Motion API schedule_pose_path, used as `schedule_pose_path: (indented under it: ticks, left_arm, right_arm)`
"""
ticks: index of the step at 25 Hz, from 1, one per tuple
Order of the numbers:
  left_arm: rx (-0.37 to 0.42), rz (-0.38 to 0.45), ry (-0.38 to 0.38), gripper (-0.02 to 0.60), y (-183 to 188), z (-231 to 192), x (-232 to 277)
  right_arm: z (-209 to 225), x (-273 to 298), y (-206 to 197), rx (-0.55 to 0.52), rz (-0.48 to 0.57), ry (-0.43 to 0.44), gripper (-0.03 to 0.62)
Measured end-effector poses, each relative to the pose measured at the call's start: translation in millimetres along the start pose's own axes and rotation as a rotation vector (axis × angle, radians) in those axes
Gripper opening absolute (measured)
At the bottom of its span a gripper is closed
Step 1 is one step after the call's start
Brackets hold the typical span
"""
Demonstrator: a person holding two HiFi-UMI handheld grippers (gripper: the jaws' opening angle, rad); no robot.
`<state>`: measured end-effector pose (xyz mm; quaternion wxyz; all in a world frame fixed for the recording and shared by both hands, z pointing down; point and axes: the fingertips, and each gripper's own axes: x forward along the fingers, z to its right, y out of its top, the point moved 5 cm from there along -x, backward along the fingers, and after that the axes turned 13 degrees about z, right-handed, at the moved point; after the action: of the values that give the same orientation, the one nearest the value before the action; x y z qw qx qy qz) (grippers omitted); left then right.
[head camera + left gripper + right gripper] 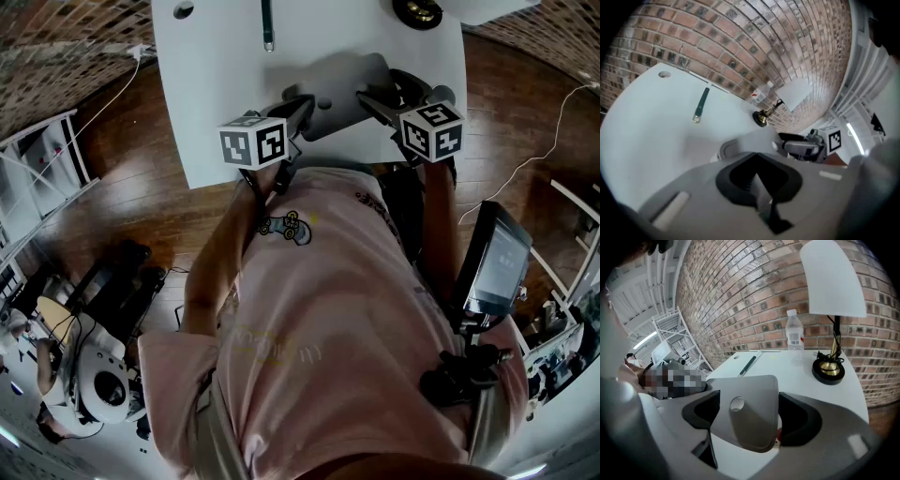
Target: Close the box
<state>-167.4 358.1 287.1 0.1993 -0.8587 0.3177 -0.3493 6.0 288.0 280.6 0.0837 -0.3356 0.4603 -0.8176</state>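
Note:
A grey box (342, 98) stands on the white table (216, 84) near its front edge, between my two grippers. My left gripper (302, 105) is at the box's left side. In the left gripper view its dark pads (740, 178) meet, nothing shows between them, and the box (740, 143) lies just ahead. My right gripper (375, 98) reaches in from the right. In the right gripper view its jaws stand wide, and the box's grey lid (750, 394), with a round hole, lies tilted between them. The right gripper (747, 416) does not clearly press on the lid.
Far back on the table lie a dark pen (268, 23), a brass lamp base (418, 11) and a water bottle (794, 336). A brick wall rises behind. A screen on a stand (497, 262) is at my right, metal shelving (37, 178) at my left.

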Motion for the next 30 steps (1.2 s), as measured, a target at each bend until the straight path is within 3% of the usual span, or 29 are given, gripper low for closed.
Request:
schedule_pose_path:
  ticks: [4, 10, 15, 20, 25, 30]
  left_arm:
    - [0.043, -0.036, -0.015, 0.005, -21, 11, 14]
    - [0.118, -0.084, 0.072, 0.005, -43, 12, 33]
    - [0.084, 0.014, 0.117, 0.005, -33, 6, 36]
    - [0.135, -0.023, 0.14, 0.005, -38, 2, 40]
    - [0.195, 0.011, 0.205, 0.005, -24, 1, 33]
    - [0.189, 0.011, 0.227, 0.005, -26, -6, 33]
  right_arm:
    - [9, -7, -27, -0.038, -0.037, -0.059, 0.385]
    - [27, -2, -42, -0.06, -0.085, -0.049, 0.384]
    - [37, 5, -49, -0.02, -0.079, -0.034, 0.383]
    - [35, 8, -50, -0.024, -0.067, -0.029, 0.383]
    - [32, 12, -49, -0.065, -0.082, -0.017, 0.385]
    - [31, 18, -47, -0.065, -0.069, 0.002, 0.383]
